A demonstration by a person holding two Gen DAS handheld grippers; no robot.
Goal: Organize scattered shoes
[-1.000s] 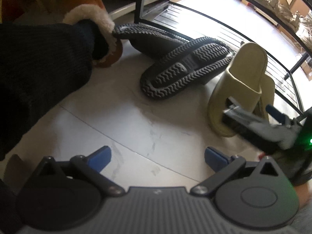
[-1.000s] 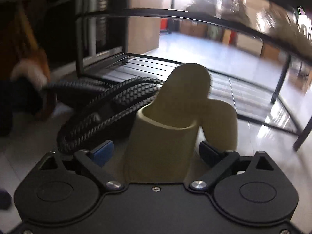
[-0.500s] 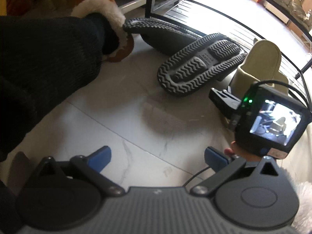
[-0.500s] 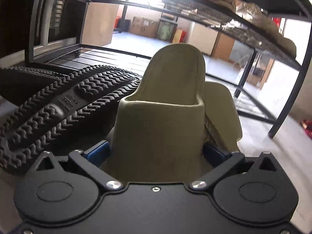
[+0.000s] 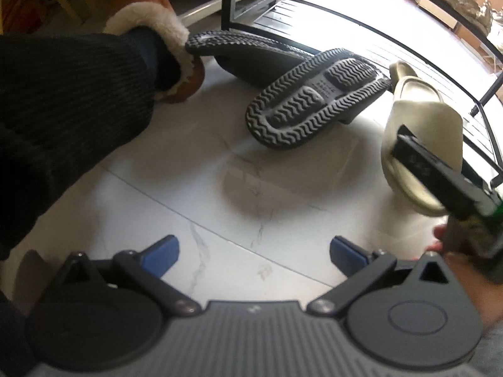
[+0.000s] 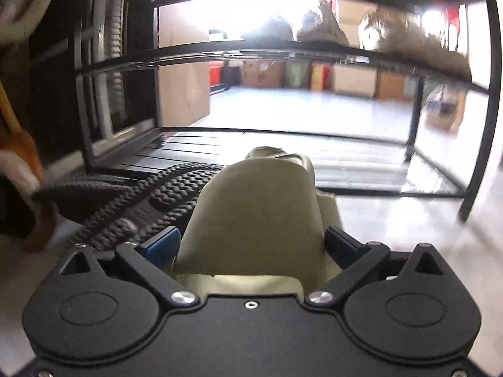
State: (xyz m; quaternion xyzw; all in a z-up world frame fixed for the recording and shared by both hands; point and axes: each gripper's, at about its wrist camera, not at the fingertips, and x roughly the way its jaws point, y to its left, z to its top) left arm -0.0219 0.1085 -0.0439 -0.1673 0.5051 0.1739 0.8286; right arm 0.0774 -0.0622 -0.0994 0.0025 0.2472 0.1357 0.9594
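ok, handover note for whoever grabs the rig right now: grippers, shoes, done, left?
Left gripper: open, holding nothing, over bare floor tile.
Right gripper: its fingers sit on either side of the beige slipper; whether they clamp it cannot be told. A second beige slipper sits just behind.
Two dark slippers lie sole-up on the floor, against the shoe rack.
Done: nothing on the bottom shelf yet.
Left: rack the beige pair, then the dark pair.
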